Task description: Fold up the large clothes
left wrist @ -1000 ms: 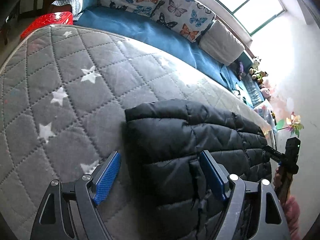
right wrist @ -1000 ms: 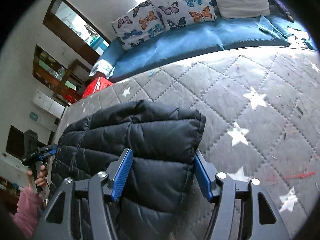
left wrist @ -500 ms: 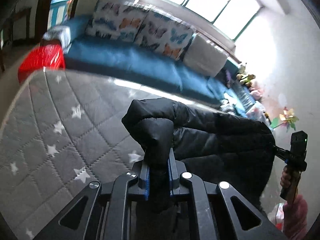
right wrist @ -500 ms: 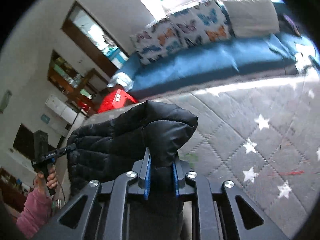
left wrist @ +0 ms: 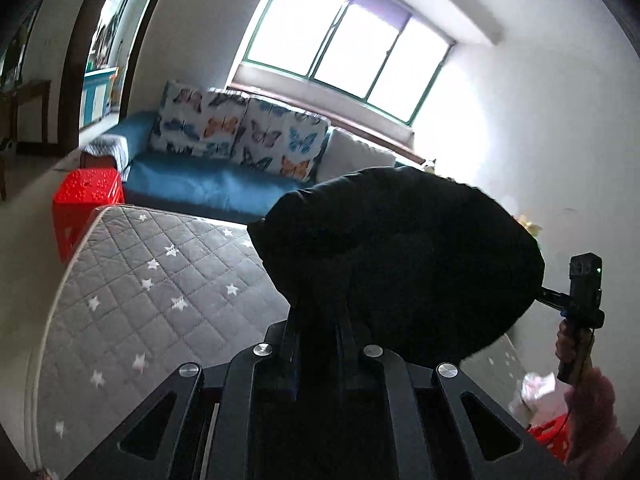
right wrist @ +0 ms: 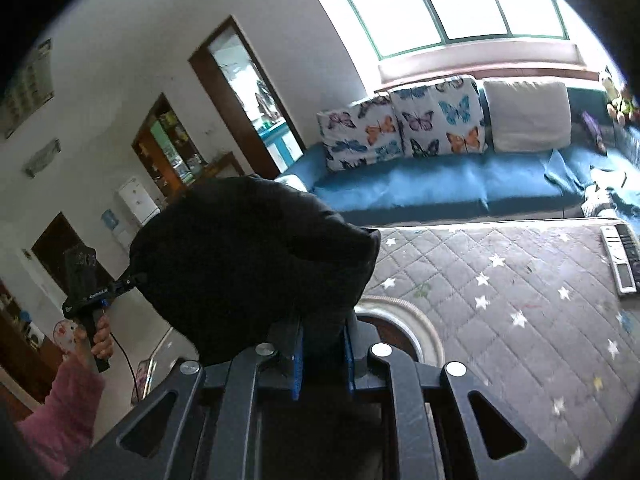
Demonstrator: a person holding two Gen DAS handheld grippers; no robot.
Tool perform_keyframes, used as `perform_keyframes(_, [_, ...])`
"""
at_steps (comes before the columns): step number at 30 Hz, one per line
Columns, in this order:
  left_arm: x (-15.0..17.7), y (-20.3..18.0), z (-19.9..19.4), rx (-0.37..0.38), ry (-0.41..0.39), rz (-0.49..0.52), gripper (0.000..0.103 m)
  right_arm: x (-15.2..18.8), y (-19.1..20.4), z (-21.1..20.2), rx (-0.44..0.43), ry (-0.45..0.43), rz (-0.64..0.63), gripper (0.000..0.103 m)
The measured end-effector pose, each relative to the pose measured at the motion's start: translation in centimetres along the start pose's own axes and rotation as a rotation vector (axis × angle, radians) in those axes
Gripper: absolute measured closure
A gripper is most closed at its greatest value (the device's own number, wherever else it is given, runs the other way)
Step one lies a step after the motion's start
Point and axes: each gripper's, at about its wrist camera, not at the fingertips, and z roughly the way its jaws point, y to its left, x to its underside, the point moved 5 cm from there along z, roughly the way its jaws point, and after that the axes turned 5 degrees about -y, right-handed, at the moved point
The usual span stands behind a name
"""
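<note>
The left claw (left wrist: 316,330) is pressed together on a fold of the black jacket (left wrist: 400,256), pinching the padded fabric between its blue pads. The right claw (right wrist: 322,340) is likewise pinching the jacket (right wrist: 248,264). The jacket is puffy and matte; it bulges in a rounded mass directly above and ahead of both claws, spanning between them, raised off the mattress (left wrist: 152,296). The mattress is grey, quilted in diamonds with white stars, and lies below and ahead of the claws. Beyond it stands one blue sofa (right wrist: 440,188) carrying two butterfly-print cushions (right wrist: 400,124) and one plain white cushion (right wrist: 528,116). One red perforated plastic crate (left wrist: 86,204) sits far left of the left claw.
</note>
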Motion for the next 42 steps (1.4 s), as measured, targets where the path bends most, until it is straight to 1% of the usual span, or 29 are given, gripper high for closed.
perform_keyframes(2, [1.9, -1.3, -3.5, 0.014, -0.022, 0.016, 0.091, 1.2, 0.8, -1.5, -0.009, -0.013, -0.011, 0.086])
perform_keyframes(5, [5.5, -2.6, -8.2, 0.014, -0.048, 0.045, 0.091, 3.4, 1.9, -3.6, -0.02, -0.033, -0.03, 0.086])
perform_keyframes(8, [10.5, -3.2, -12.2, 0.012, -0.061, 0.052, 0.091, 6.2, 2.2, -4.9, -0.04, -0.03, -0.031, 0.085])
perform_keyframes(11, [15.9, -3.1, -14.4, 0.015, -0.052, 0.033, 0.091, 9.3, 1.7, -5.5, -0.053, -0.021, -0.02, 0.085])
perform_keyframes(12, [17.5, -3.0, -14.8, 0.014, -0.045, 0.028, 0.091, 10.8, 1.4, -5.5, -0.061, -0.016, -0.011, 0.085])
perform_keyframes(13, [19.3, -2.9, -15.4, 0.019, -0.04, 0.019, 0.091, 11.6, 1.2, -5.6, -0.064, -0.015, -0.007, 0.085])
perform_keyframes(15, [22.3, -2.7, -15.9, 0.021, -0.031, 0.005, 0.091, 14.5, 0.8, -5.6, -0.075, -0.014, 0.007, 0.085])
perform_keyframes(17, [24.9, -2.5, -15.8, 0.01, -0.018, -0.004, 0.091, 16.4, 0.6, -5.6, -0.083, -0.027, 0.02, 0.085])
perform_keyframes(19, [27.5, -2.1, -16.0, 0.019, -0.002, -0.046, 0.091, 18.5, 0.5, -5.8, -0.084, -0.048, 0.03, 0.084])
perform_keyframes(22, [30.1, -1.1, -15.3, 0.028, 0.016, -0.088, 0.091, 21.5, 0.1, -6.1, -0.103, -0.081, 0.049, 0.083])
perform_keyframes(24, [31.5, -0.9, -15.0, 0.019, 0.033, -0.063, 0.09, 22.8, -0.4, -6.4, -0.131, -0.098, 0.088, 0.082])
perform_keyframes(25, [32.0, -0.9, -14.7, 0.02, 0.046, -0.049, 0.09, 23.4, -0.6, -6.2, -0.136, -0.098, 0.091, 0.082])
perform_keyframes(26, [32.4, -0.7, -14.6, 0.02, 0.059, -0.042, 0.087, 24.2, -0.6, -6.2, -0.129, -0.095, 0.082, 0.082])
perform_keyframes(28, [32.8, -0.5, -14.7, 0.019, 0.093, -0.033, 0.085, 24.6, -0.9, -5.8, -0.119, -0.086, 0.073, 0.082])
perform_keyframes(30, [32.2, -0.8, -15.2, 0.012, 0.117, 0.024, 0.081, 24.4, -1.1, -5.4, -0.111, -0.075, 0.061, 0.082])
perform_keyframes(31, [31.9, -1.0, -15.6, -0.01, 0.136, 0.068, 0.079, 24.7, -0.8, -5.9, -0.101, -0.07, 0.043, 0.082])
perform_keyframes(32, [31.3, -0.9, -15.9, -0.039, 0.15, 0.1, 0.075, 24.6, -0.8, -5.9, -0.096, -0.067, 0.033, 0.082])
perform_keyframes(33, [30.5, -0.6, -16.5, -0.082, 0.167, 0.133, 0.075, 24.3, -0.9, -5.8, -0.091, -0.063, 0.024, 0.082])
perform_keyframes(34, [30.1, -0.3, -17.4, -0.109, 0.174, 0.145, 0.075, 24.4, -0.9, -5.8, -0.085, -0.057, 0.016, 0.082])
perform_keyframes(36, [28.5, 0.6, -19.2, -0.146, 0.152, 0.121, 0.075, 24.3, -0.5, -5.3, -0.061, -0.036, -0.029, 0.082])
perform_keyframes(37, [27.6, 0.8, -20.3, -0.169, 0.128, 0.092, 0.075, 24.9, -0.4, -5.3, -0.048, -0.028, -0.049, 0.082])
perform_keyframes(38, [26.7, 0.7, -21.1, -0.176, 0.107, 0.068, 0.075, 25.2, -0.2, -5.1, -0.029, -0.015, -0.077, 0.082])
perform_keyframes(40, [24.4, -0.1, -21.9, -0.165, 0.053, 0.002, 0.075, 25.5, 0.2, -4.9, -0.002, -0.007, -0.117, 0.082])
perform_keyframes(42, [22.7, -1.7, -20.8, -0.134, 0.046, -0.028, 0.074, 25.6, 0.4, -4.9, 0.019, -0.006, -0.142, 0.082])
